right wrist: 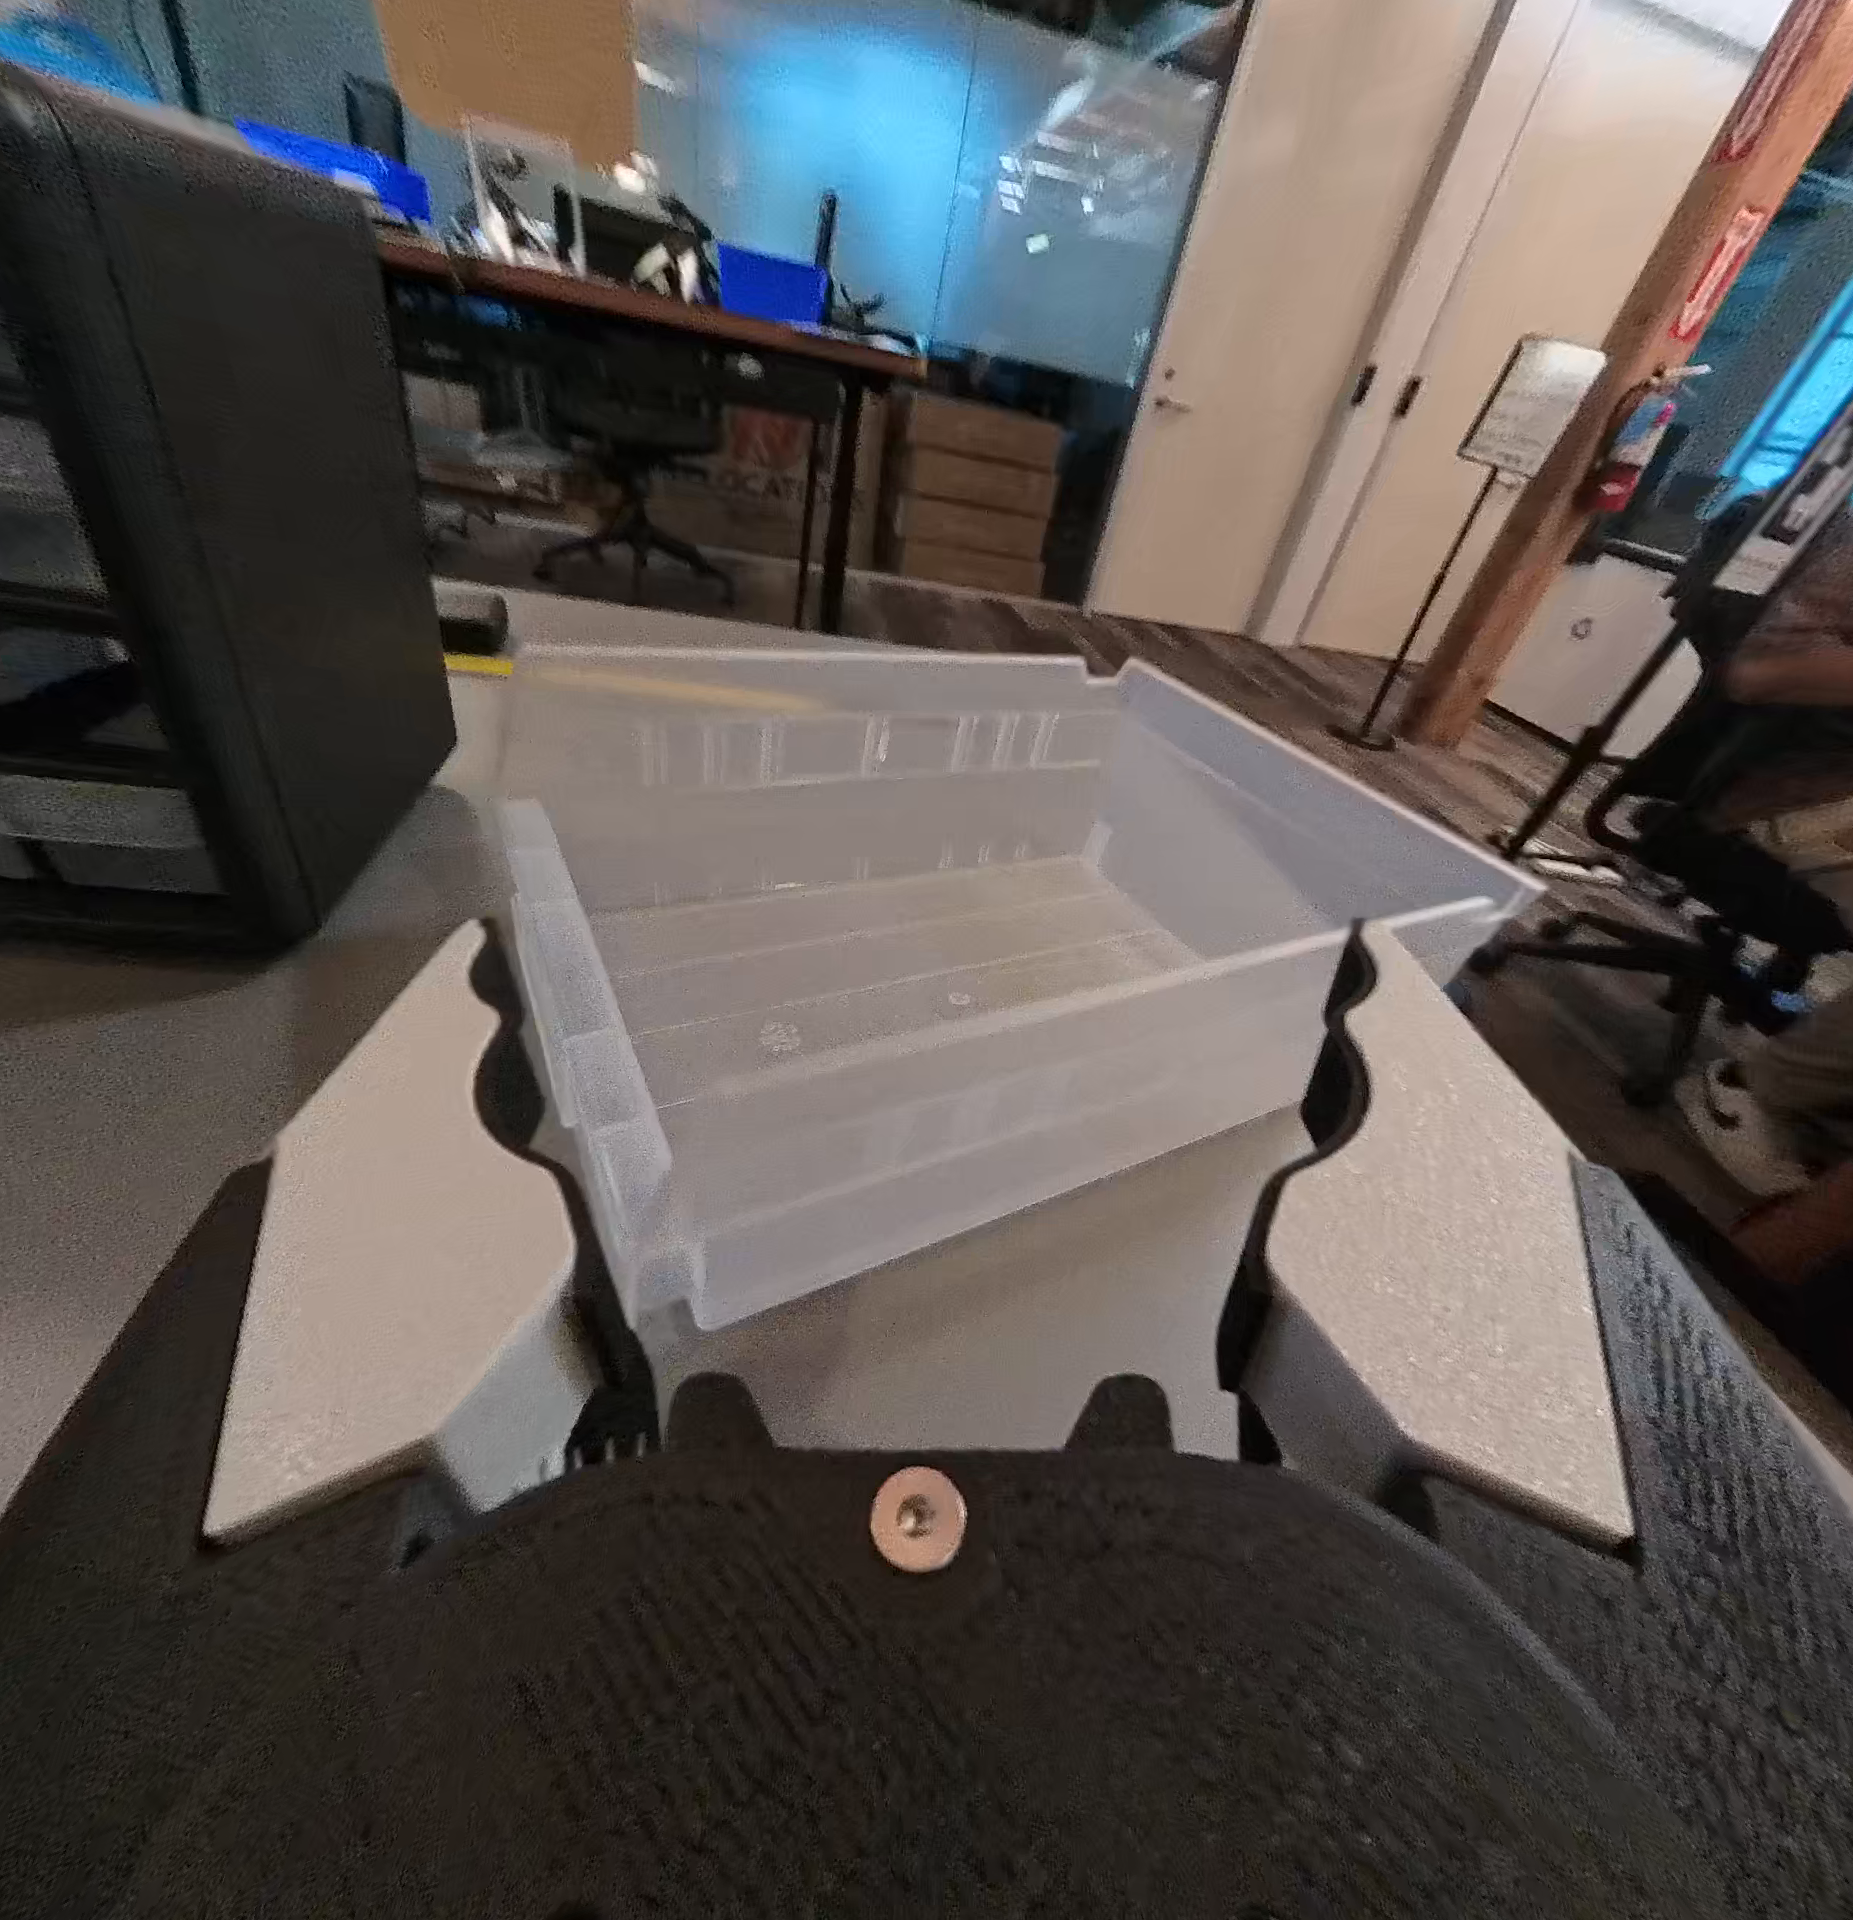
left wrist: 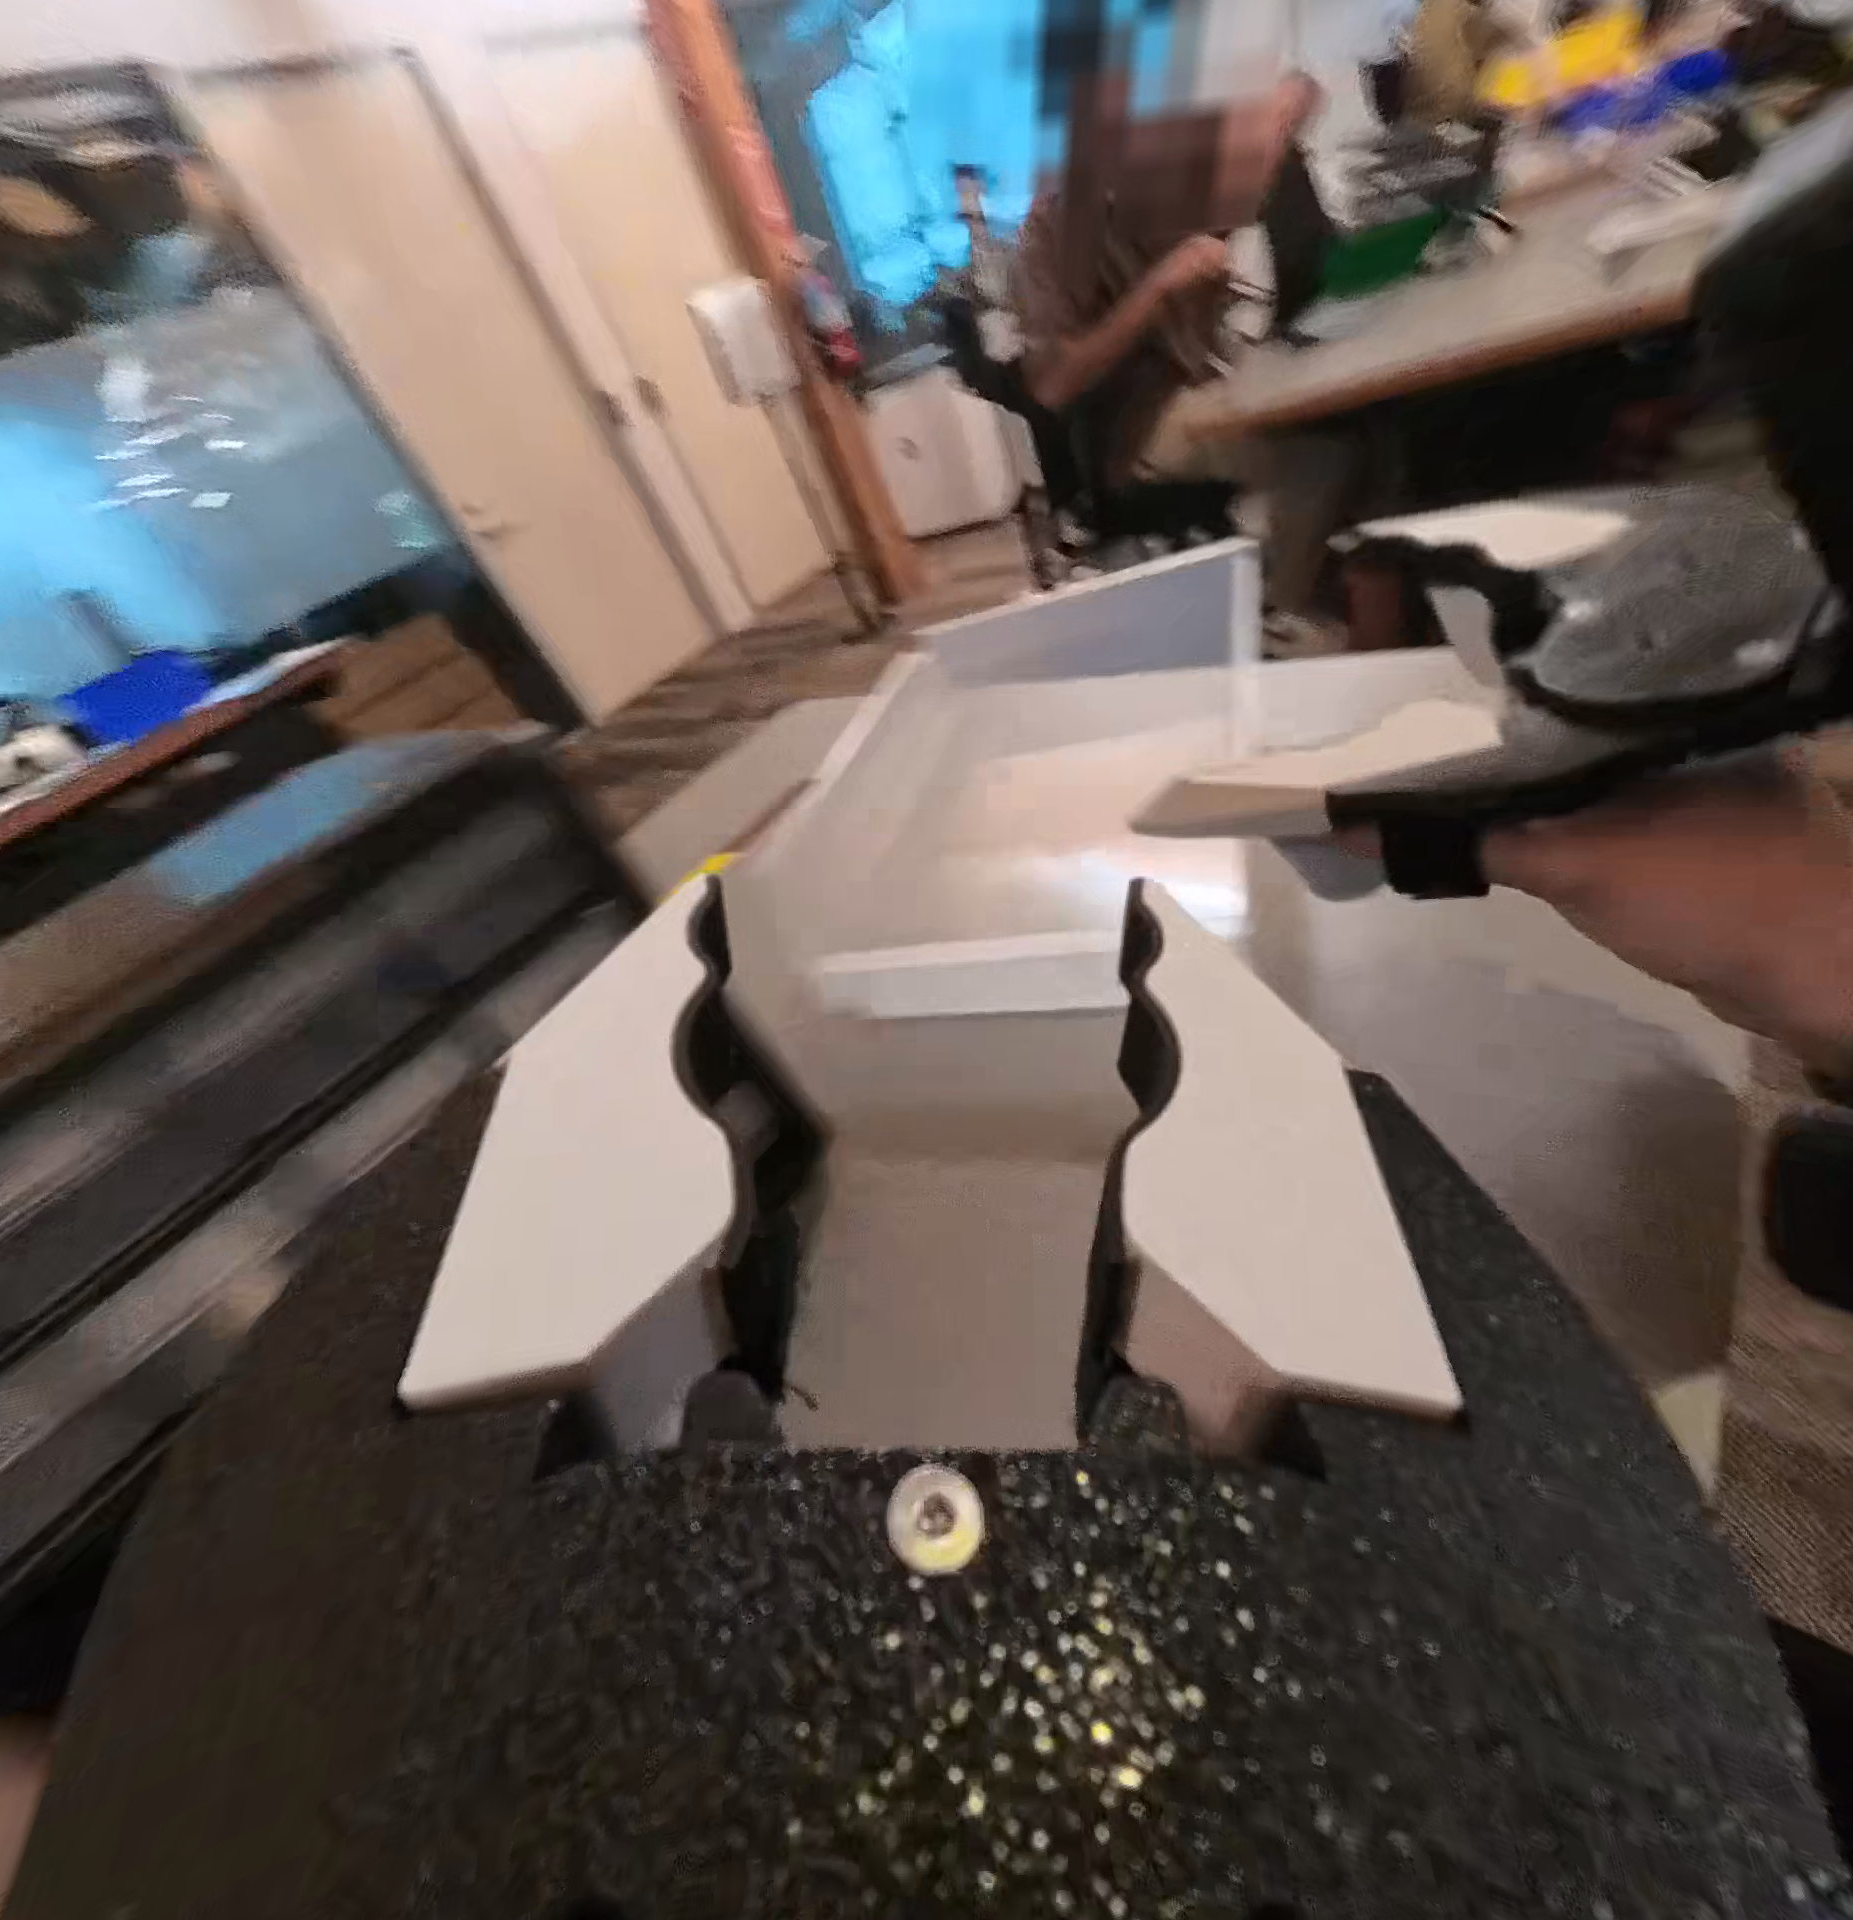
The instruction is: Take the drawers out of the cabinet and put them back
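clear drawer (right wrist: 901,966) sits out on the grey table (right wrist: 122,1091), to the right of the black cabinet (right wrist: 205,499). right tongs (right wrist: 922,1039) gape wide, the drawer's near end between the fingers, no clear grip. left tongs (left wrist: 927,997) released too, blurry, reaching over the same drawer (left wrist: 1005,790), the right tongs (left wrist: 1369,769) on the drawer's far side.

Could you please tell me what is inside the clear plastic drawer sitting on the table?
Nothing shows inside the clear drawer; its bare ribbed floor is visible throughout.
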The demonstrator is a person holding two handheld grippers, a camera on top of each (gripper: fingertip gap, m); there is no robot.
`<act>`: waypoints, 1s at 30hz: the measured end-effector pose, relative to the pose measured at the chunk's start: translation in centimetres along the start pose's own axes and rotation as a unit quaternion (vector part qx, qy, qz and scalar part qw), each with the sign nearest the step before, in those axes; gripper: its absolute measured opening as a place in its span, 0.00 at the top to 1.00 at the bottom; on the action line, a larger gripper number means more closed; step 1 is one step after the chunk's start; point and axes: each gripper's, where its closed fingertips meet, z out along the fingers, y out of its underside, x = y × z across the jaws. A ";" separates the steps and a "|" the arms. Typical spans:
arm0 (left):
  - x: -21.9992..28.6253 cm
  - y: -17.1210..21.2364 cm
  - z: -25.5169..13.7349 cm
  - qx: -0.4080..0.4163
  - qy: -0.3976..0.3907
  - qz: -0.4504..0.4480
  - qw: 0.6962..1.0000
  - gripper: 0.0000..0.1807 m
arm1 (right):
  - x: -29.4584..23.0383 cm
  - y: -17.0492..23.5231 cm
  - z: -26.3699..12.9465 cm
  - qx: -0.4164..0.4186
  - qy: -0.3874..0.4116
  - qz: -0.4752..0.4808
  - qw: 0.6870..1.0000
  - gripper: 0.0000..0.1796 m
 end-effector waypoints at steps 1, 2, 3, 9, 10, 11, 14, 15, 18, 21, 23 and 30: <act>-2.9 0.3 -2.9 0.004 -0.040 -0.013 0.999 0.59 | -0.8 0.4 0.8 -0.016 0.009 -0.012 1.000 0.14; -5.7 1.0 -5.7 0.002 -0.083 -0.025 0.996 0.58 | -1.3 0.9 1.6 -0.034 0.020 -0.031 0.999 0.13; -8.4 2.0 -8.7 -0.003 -0.130 -0.035 0.991 0.58 | -1.6 1.7 2.3 -0.057 0.029 -0.056 0.996 0.14; -19.3 8.6 -26.6 -0.047 -0.379 -0.098 0.919 0.58 | 1.1 5.7 0.9 -0.141 0.051 -0.066 0.986 0.40; -20.4 9.7 -29.2 -0.054 -0.411 -0.106 0.904 0.58 | 1.8 6.0 0.3 -0.150 0.047 -0.055 0.986 0.51; -21.3 10.7 -31.6 -0.061 -0.438 -0.114 0.889 0.58 | 2.6 6.1 -0.1 -0.154 0.046 -0.043 0.986 0.61; -23.3 13.5 -37.4 -0.087 -0.497 -0.132 0.853 0.59 | 4.7 6.6 -0.8 -0.172 0.042 -0.023 0.984 0.88; -23.8 14.3 -38.7 -0.098 -0.508 -0.135 0.845 0.59 | 5.8 6.8 -0.9 -0.181 0.054 -0.022 0.982 0.90; -25.0 15.8 -40.7 -0.110 -0.517 -0.150 0.836 0.59 | 8.3 6.6 -1.5 -0.184 0.088 -0.007 0.979 0.76; -25.2 16.4 -40.4 -0.124 -0.496 -0.165 0.843 0.60 | 8.9 2.3 -2.9 -0.119 0.109 -0.007 0.987 0.69; -25.0 16.1 -38.8 -0.149 -0.449 -0.136 0.870 0.65 | 6.6 -3.0 -3.0 -0.033 0.074 -0.017 0.997 0.70; -21.5 19.8 -35.1 -0.441 -0.082 0.039 0.893 0.69 | -9.4 -16.9 3.6 0.082 -0.242 -0.067 0.964 0.79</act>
